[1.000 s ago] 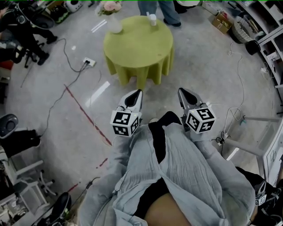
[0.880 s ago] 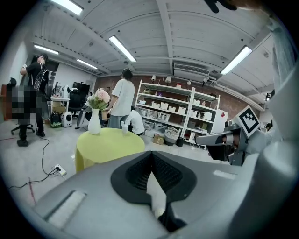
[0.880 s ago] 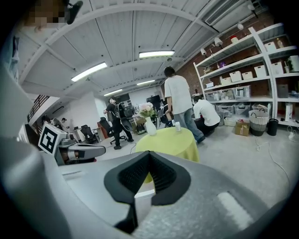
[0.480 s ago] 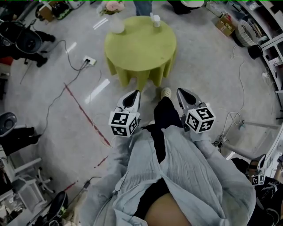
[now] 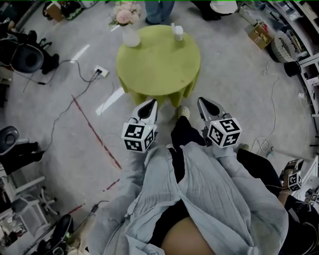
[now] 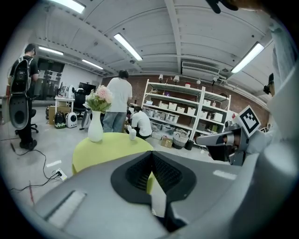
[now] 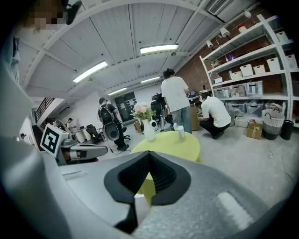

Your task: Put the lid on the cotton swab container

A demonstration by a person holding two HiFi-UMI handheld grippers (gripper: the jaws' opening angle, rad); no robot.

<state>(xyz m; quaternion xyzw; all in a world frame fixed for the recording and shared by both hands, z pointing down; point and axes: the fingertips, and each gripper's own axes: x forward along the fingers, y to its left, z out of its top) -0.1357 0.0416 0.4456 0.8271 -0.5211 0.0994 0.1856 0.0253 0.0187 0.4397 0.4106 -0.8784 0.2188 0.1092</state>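
Note:
The cotton swab container (image 5: 178,33) is a small white tub at the far edge of a round yellow-green table (image 5: 159,64). It is too small to tell its lid apart. My left gripper (image 5: 152,103) and right gripper (image 5: 201,102) hang side by side in front of my body, short of the table's near edge. Both are shut with nothing between the jaws. The left gripper view shows the container (image 6: 132,134) beyond its closed tips (image 6: 150,154). In the right gripper view the container (image 7: 181,132) stands on the table (image 7: 173,144) past the closed tips (image 7: 148,154).
A white vase (image 5: 130,36) with pink flowers stands on the table's far left. Someone in jeans (image 5: 158,10) stands just behind the table. Cables and a power strip (image 5: 100,72) lie on the floor to the left. Shelving (image 6: 187,112) with boxes lines the back wall.
The table has come closer and sits lower in the head view as I step towards it. Both grippers keep the same pose, shut and empty.

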